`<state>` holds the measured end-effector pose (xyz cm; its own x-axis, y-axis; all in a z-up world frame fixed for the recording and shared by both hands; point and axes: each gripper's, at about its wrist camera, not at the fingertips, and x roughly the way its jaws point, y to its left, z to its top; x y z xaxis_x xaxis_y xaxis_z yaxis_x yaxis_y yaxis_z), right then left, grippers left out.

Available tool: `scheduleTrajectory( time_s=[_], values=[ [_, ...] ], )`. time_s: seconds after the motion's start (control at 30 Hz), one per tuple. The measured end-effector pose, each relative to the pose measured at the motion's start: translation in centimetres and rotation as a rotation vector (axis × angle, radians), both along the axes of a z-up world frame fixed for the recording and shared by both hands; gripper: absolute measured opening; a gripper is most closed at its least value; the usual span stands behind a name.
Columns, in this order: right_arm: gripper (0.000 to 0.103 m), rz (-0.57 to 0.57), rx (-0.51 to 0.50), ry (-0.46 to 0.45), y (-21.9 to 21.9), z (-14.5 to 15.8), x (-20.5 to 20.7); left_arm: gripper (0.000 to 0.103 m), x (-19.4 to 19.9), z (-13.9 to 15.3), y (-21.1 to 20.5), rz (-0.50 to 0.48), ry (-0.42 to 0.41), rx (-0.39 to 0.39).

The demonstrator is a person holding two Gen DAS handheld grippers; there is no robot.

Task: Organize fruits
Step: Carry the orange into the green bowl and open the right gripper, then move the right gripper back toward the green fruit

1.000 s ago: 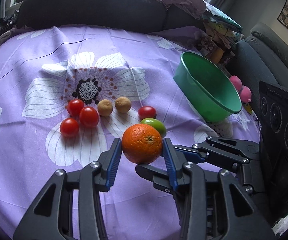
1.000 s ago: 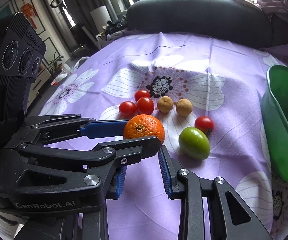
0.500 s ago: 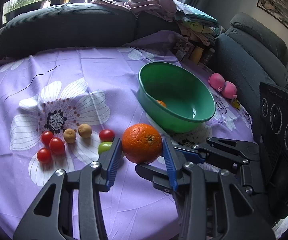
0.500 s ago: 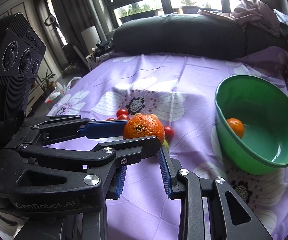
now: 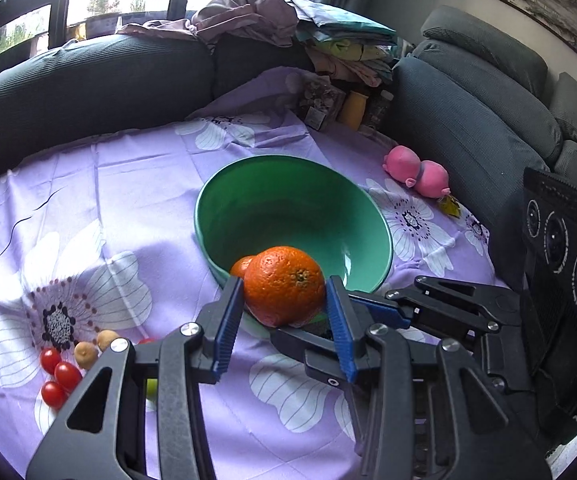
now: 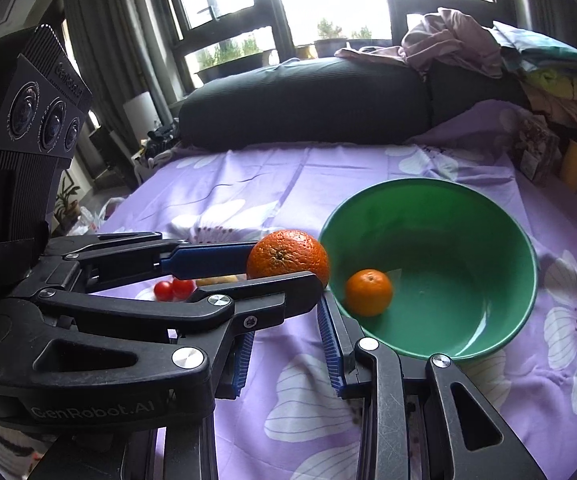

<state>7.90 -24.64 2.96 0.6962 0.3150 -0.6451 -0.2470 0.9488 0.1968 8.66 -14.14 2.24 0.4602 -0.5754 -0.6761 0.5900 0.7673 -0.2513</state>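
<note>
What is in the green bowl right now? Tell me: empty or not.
Not empty: one small orange lies inside the green bowl. The large orange is outside, gripped by the left tool.

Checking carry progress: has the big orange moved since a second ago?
Yes. The big orange, clamped in the left gripper, went from beside the cherry tomatoes to the green bowl rim.

The left gripper (image 5: 284, 300) clamps a large round orange (image 5: 284, 286) at the near rim of a green plastic bowl (image 5: 288, 204).
</note>
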Motion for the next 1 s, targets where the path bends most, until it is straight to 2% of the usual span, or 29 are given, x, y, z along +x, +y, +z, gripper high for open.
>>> scheduleTrajectory(
  time_s=[0.4, 0.7, 0.8, 0.83, 0.87, 0.93, 1.0],
  values=[
    [0.034, -0.083, -0.002, 0.042, -3.9, -1.4, 2.3, 0.042, 3.6, -1.9, -4.0, -0.056, 0.067, -0.001],
    [0.034, -0.118, -0.003, 0.096, -5.4, -2.7, 3.6, 0.044, 4.9, -3.3, -5.5, -0.049, 0.114, 0.011],
    [0.034, -0.129, -0.006, 0.109, -5.5, -2.9, 3.7, 0.059, 5.0, -3.3, -5.4, -0.027, 0.112, 0.023],
    [0.034, -0.131, -0.005, 0.108, -5.5, -2.9, 3.6, 0.070, 5.0, -3.3, -5.3, -0.018, 0.109, 0.029],
    [0.034, -0.136, -0.007, 0.108, -5.6, -2.9, 3.6, 0.076, 4.9, -3.2, -5.2, -0.009, 0.104, 0.033],
    [0.034, -0.146, -0.016, 0.113, -5.6, -2.8, 3.5, 0.077, 4.6, -2.9, -4.8, -0.005, 0.095, 0.030],
    [0.034, -0.150, -0.021, 0.109, -5.6, -2.7, 3.2, 0.083, 4.4, -2.7, -4.2, 0.011, 0.084, 0.035]
  ],
)
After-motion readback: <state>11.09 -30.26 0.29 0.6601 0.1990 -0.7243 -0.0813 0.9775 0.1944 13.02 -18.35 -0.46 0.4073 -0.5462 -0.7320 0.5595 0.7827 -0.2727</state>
